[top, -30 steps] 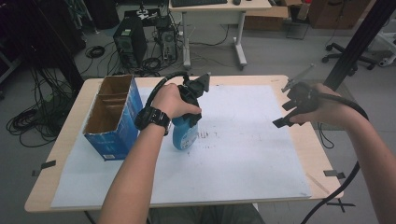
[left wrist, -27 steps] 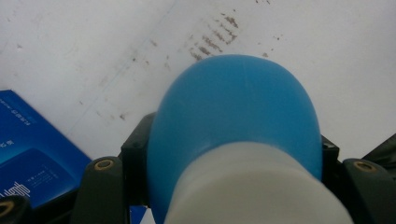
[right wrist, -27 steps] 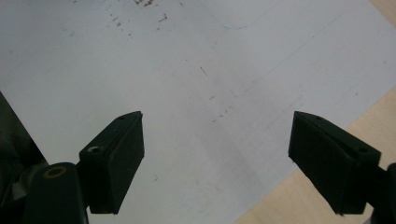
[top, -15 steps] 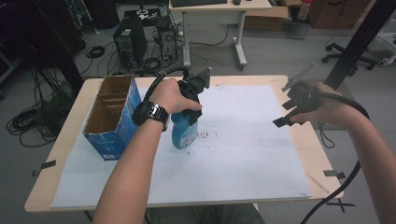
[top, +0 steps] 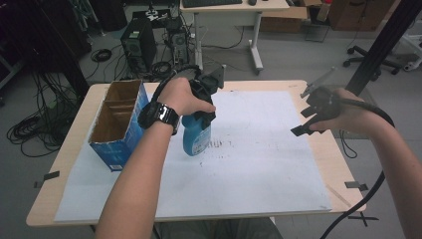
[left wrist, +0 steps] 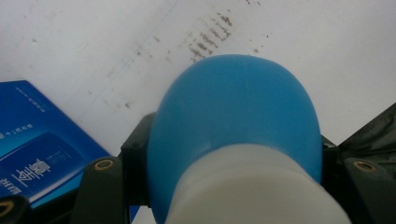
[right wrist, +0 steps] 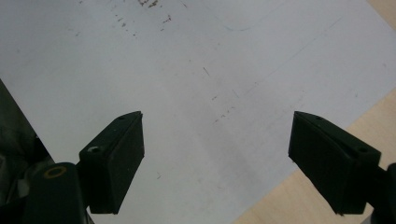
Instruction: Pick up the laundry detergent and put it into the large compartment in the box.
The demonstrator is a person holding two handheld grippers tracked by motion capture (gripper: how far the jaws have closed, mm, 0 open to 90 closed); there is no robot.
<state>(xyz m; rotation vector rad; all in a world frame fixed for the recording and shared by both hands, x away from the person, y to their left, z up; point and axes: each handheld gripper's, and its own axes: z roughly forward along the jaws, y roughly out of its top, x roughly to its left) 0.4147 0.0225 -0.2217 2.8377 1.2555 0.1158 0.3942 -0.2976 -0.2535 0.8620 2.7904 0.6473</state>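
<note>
Blue bottle (top: 195, 137), clamped in the left gripper (top: 201, 112), is judged mid-lift; transfer toward the box (top: 117, 124) at nine o'clock needed; right gripper (right wrist: 217, 163) wide, empty.

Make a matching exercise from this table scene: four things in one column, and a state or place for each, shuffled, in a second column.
Things:
1. blue bottle
2. cardboard box
3. right gripper
4. white sheet

States or places:
A. open on top, at the table's left side
B. jaws wide apart with nothing between them
C. clamped in the left gripper
D. lies flat over the tabletop, with dark scuff marks

Pairs: 1-C, 2-A, 3-B, 4-D
</note>
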